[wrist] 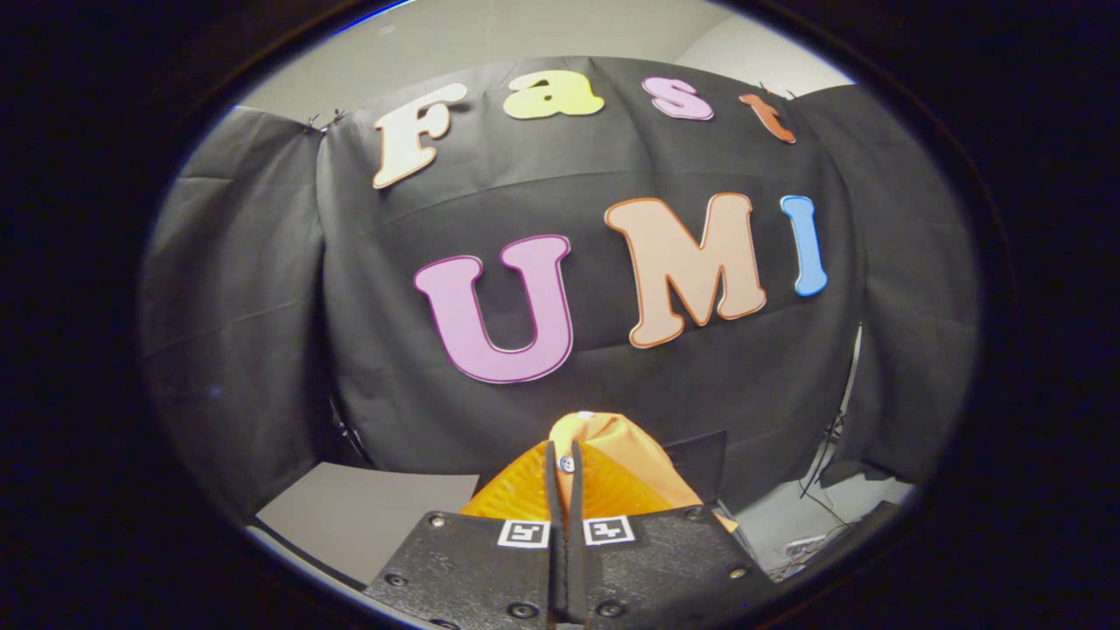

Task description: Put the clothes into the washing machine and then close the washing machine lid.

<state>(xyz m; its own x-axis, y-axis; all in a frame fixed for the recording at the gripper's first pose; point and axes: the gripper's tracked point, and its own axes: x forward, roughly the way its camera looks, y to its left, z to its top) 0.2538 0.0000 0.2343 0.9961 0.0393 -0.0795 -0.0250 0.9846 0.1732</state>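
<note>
Garment (612, 464): orange cloth with a small white button, bunched and raised clear of the surface, pinched between the closed fingers of the hand-held gripper (565, 468), folds spilling to both sides.

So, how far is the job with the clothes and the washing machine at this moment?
Picking up looks done: the gripper is shut on an orange garment, whose cloth bunches between and just ahead of the fingers, lifted in front of the black cloth wall. In hand is carrying it. Left to do: dropping the garment into the washing machine and closing its lid.
</note>
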